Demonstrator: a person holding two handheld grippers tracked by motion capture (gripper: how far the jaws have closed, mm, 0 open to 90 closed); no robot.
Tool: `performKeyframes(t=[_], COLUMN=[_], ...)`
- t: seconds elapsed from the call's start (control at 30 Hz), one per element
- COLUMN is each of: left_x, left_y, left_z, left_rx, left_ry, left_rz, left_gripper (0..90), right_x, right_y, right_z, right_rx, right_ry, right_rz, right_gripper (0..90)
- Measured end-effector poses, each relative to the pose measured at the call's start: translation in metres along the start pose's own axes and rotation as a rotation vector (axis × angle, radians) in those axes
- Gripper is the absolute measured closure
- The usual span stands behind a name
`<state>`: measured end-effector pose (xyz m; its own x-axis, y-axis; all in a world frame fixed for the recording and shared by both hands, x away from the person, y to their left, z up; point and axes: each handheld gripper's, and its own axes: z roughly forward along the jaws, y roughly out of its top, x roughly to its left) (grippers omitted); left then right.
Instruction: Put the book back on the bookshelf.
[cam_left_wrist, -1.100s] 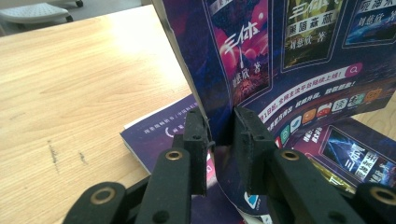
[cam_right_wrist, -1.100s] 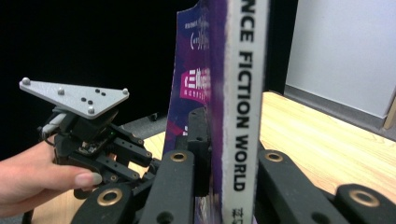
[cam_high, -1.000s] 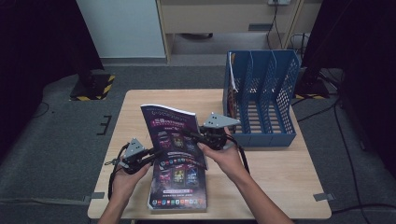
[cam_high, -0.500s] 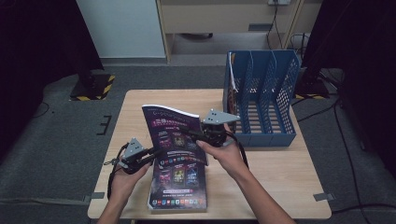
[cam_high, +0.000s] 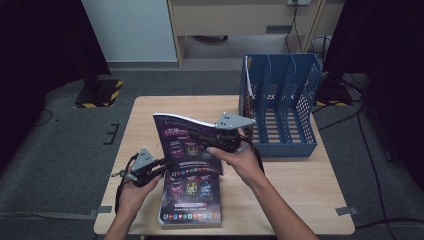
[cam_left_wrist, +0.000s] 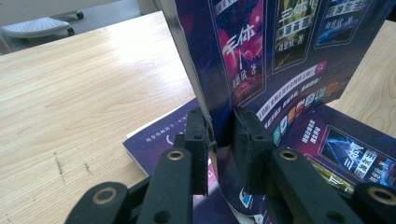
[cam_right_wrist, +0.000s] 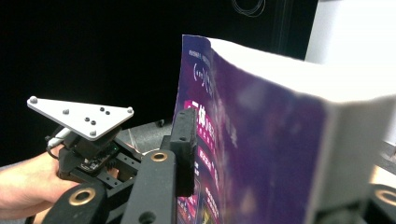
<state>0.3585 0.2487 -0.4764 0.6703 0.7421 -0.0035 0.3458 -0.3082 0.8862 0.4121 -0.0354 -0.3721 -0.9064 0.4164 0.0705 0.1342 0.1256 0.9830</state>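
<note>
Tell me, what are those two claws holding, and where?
The raised book: the left gripper clamps its lower edge; the right gripper, jaws just opening, straddles its far edge.

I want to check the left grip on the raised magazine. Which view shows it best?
The left gripper view: both jaws press the raised magazine at its lower edge, near the spine. The high view shows the left gripper small, at the magazine's left side. The right gripper view shows its grey plate and hand beyond the cover.
</note>
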Motion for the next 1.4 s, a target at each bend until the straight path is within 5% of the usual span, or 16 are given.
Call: performKeyframes(t=[0.77, 0.83, 0.97, 1.4], left_x=[-0.001, -0.004, -0.005, 0.007], left_y=[0.000, 0.000, 0.000, -0.008], left_z=[0.000, 0.002, 0.004, 0.006], left_rx=[0.002, 0.006, 0.041, 0.087], left_ry=[0.007, 0.042, 0.101, 0.173], left_rz=[0.017, 0.027, 0.024, -0.046], left_gripper=[74.2, 66.6, 37.3, 14.0], right_x=[0.000, -0.001, -0.005, -0.014], right_y=[0.007, 0.008, 0.010, 0.020], right_z=[0.004, 0.003, -0.002, -0.023], right_rx=[0.017, 0.014, 0.014, -0.043], right_ry=[0.006, 0.006, -0.012, -0.175], right_rz=[0.024, 0.040, 0.072, 0.070], right_gripper=[81.4, 82.0, 82.5, 82.4])
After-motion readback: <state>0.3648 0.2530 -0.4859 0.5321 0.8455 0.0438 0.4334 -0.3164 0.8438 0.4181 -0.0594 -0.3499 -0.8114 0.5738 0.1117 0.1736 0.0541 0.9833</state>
